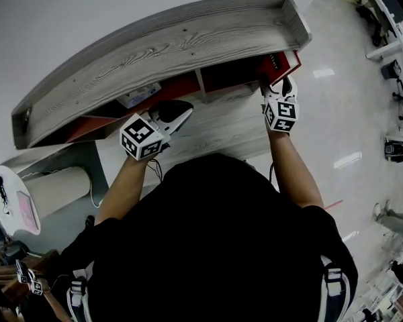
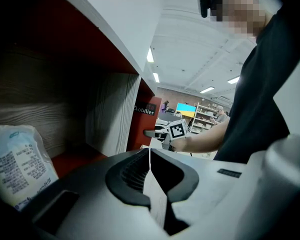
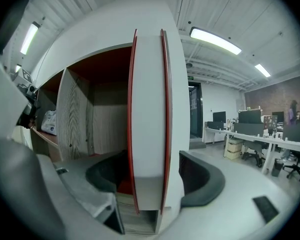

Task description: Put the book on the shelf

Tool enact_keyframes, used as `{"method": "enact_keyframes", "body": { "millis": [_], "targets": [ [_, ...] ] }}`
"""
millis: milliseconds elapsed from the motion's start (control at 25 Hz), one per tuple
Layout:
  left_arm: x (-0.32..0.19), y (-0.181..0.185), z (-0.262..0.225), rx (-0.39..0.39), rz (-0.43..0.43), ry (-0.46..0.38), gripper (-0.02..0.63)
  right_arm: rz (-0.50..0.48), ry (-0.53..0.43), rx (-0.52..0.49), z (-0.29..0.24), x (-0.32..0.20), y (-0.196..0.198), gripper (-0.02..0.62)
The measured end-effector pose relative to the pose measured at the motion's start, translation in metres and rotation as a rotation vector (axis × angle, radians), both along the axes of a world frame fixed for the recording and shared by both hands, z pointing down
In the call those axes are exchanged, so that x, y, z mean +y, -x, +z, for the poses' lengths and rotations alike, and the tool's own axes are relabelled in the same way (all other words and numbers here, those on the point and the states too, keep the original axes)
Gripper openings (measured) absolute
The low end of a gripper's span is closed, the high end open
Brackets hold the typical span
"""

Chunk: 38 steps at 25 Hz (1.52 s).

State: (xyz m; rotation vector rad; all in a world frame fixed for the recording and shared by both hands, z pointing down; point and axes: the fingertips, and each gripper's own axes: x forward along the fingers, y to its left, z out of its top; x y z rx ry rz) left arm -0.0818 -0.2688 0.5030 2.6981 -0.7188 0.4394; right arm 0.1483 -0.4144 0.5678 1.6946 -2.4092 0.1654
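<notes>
- The book is being gripped by the right claw. It is being held upright, white cover and red edges between the jaws, with the page block showing at the bottom.
- The book is being presented at the mouth of the right-hand compartment of the shelf, close to the shelf's right end in the head view.
- Whether the book's lower edge is already resting on the shelf board is not being shown by any view.
- The left claw is being kept closed, jaws pressed together on nothing. It is being held in front of the shelf, well apart from the book.
- A white printed packet is lying inside the shelf, further to the left.
- Progress, as judged: pick-up and carry are done, and placement is being started.
- What is left: the book is to be pushed fully in, stood on the board and released.
</notes>
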Motion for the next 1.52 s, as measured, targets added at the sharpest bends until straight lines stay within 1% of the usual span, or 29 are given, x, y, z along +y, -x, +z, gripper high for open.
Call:
{"method": "enact_keyframes", "body": {
  "millis": [320,640,720,880,1160,1520],
  "targets": [
    [0.007,-0.011,-0.004,0.006,0.024,-0.012,0.025,0.02,-0.001,0.001,-0.008,0.018,-0.016,0.319],
    [0.014,-0.021,-0.009,0.023,0.035,-0.021,0.025,-0.009,0.015,-0.003,-0.013,0.047,-0.017,0.313],
    [0.017,-0.024,-0.01,0.024,0.042,-0.024,0.025,-0.015,0.019,-0.002,-0.015,0.053,-0.017,0.299],
    [0.021,-0.028,-0.011,0.021,0.048,-0.029,0.025,-0.02,0.009,-0.003,-0.025,0.061,-0.02,0.236],
    [0.028,-0.033,-0.017,0.028,0.048,-0.044,0.025,-0.048,-0.03,-0.018,-0.047,0.077,-0.018,0.184],
    [0.039,-0.039,-0.017,0.036,0.046,-0.043,0.025,-0.079,-0.064,-0.033,-0.061,0.096,-0.018,0.113]
  ]
}}
